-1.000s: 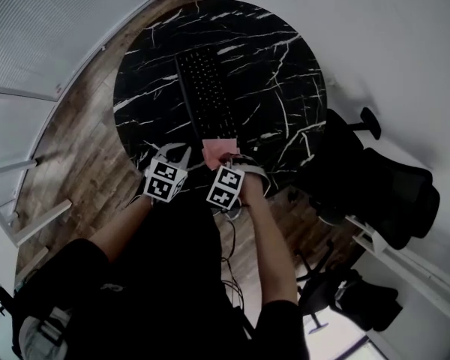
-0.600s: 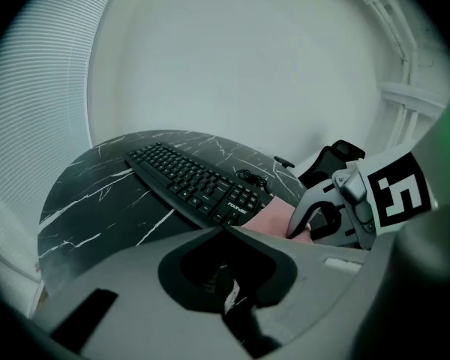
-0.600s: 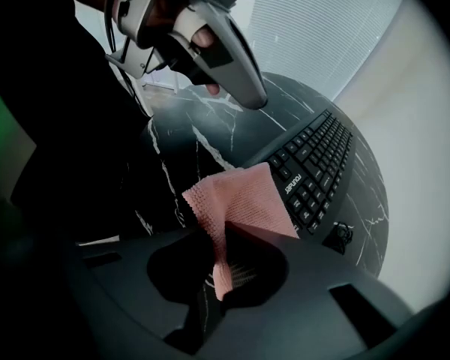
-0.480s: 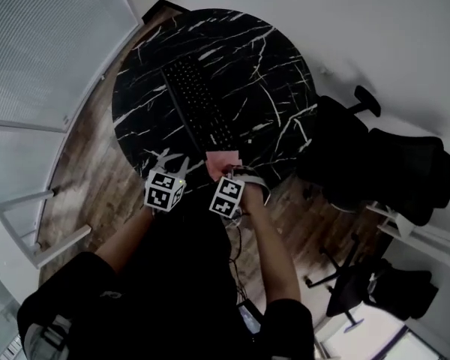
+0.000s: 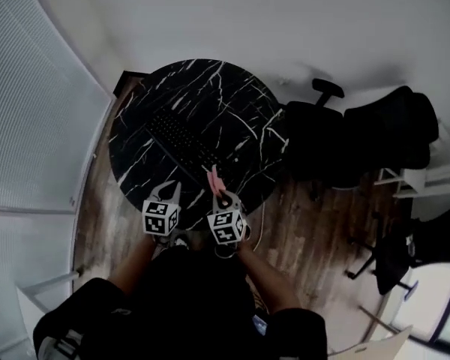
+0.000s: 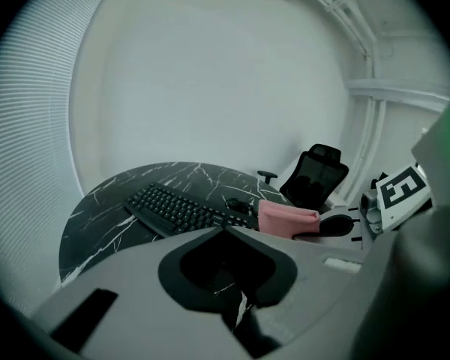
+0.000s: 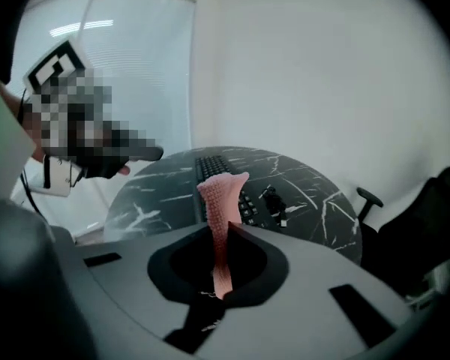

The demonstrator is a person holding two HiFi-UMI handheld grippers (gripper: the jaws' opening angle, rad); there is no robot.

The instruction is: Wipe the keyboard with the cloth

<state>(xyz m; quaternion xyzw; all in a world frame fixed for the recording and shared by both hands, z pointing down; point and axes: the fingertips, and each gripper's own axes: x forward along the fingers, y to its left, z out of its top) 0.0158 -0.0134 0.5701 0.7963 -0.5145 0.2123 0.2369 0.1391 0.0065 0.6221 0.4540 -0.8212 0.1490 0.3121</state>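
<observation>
Right gripper (image 7: 225,229) jaws pinching the pink cloth (image 7: 221,197); the cloth stands upright out of the jaws as a narrow folded strip, top end flopped toward 1 o'clock. Left gripper (image 6: 225,231) jaws pressed together, nothing between them. In the head view both grippers sit at the 6 o'clock edge of the round black marble table (image 5: 236,100), left one at about 7 o'clock, right one at about 5 o'clock, apart from each other. Black keyboard (image 5: 181,141) lies flat on the table, running diagonally from 10 o'clock to 4 o'clock. The cloth is just beside the keyboard's near end, at its 5 o'clock; contact with the keys cannot be told. Small dark object (image 7: 274,199) on the table at 3 o'clock of the keyboard, too blurred to name. Black office chairs (image 5: 382,130) at 3 o'clock of the table, on wood floor (image 5: 307,223).
</observation>
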